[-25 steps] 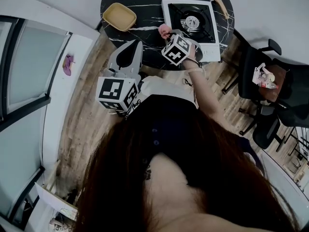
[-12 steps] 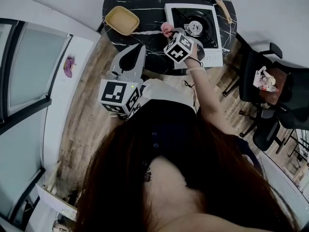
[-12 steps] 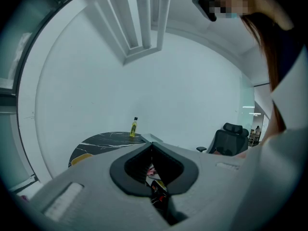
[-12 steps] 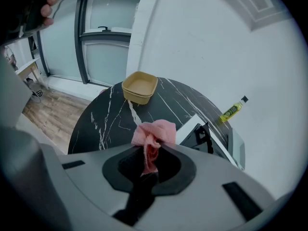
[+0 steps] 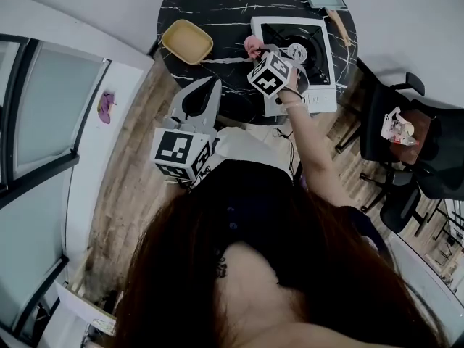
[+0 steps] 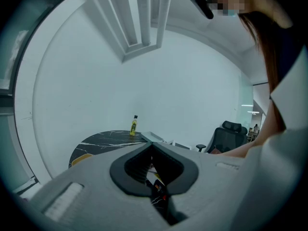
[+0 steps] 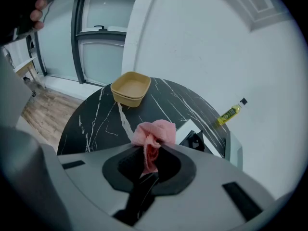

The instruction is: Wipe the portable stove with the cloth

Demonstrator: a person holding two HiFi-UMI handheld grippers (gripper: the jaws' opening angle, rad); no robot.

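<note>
Nearest in the head view, the left gripper point(image 5: 212, 87) hangs off the round black table point(image 5: 217, 6) at its 7 o'clock edge. Its own view shows the jaws pressed tip to tip with nothing between them. Farther in, the right gripper point(image 5: 258, 54) pinches one pink cloth point(image 5: 251, 46) at the 9 o'clock edge of the one white portable stove point(image 5: 319, 64). The head view cannot settle whether cloth and stove touch. The right gripper view makes the grip plain, with the cloth bunched between the clamped jaws and only a stove corner showing behind. One yellow bowl point(image 5: 187, 40) sits at the table's 9 o'clock. One yellow bottle point(image 7: 231, 112) at the far rim, 2 o'clock from the cloth, appears only in the two gripper views.
</note>
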